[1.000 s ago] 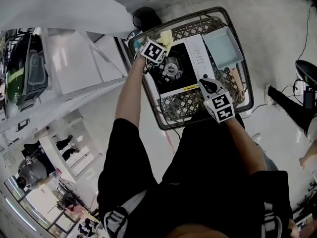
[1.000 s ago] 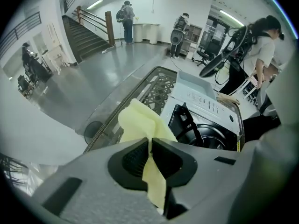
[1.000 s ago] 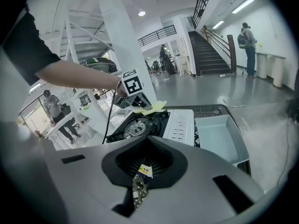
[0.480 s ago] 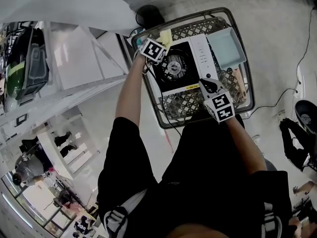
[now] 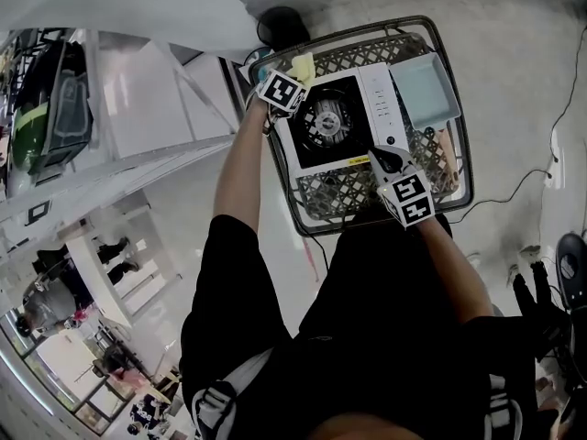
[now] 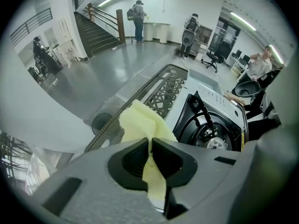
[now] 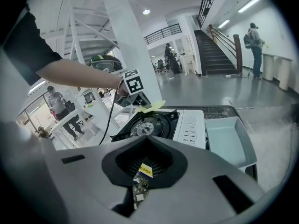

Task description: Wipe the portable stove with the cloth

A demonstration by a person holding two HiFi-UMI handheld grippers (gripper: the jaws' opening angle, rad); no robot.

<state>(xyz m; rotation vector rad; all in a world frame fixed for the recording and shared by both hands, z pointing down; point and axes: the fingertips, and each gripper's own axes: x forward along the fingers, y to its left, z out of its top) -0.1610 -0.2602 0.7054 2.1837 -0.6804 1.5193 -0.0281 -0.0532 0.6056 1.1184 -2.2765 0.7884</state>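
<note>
Both claws are closed: left gripper pinches the cloth at the stove's upper-left edge; right gripper, empty, hovers at its lower right.

The cloth is soft, matt pale-yellow fabric, and the left gripper has black, finely ribbed pads in a matt grey plastic shell. The portable stove has a smooth, glossy white body and a black top round a shiny metal burner. The basket is dark open lattice, and the tray at far right looks like smooth pale grey-blue plastic.
</note>
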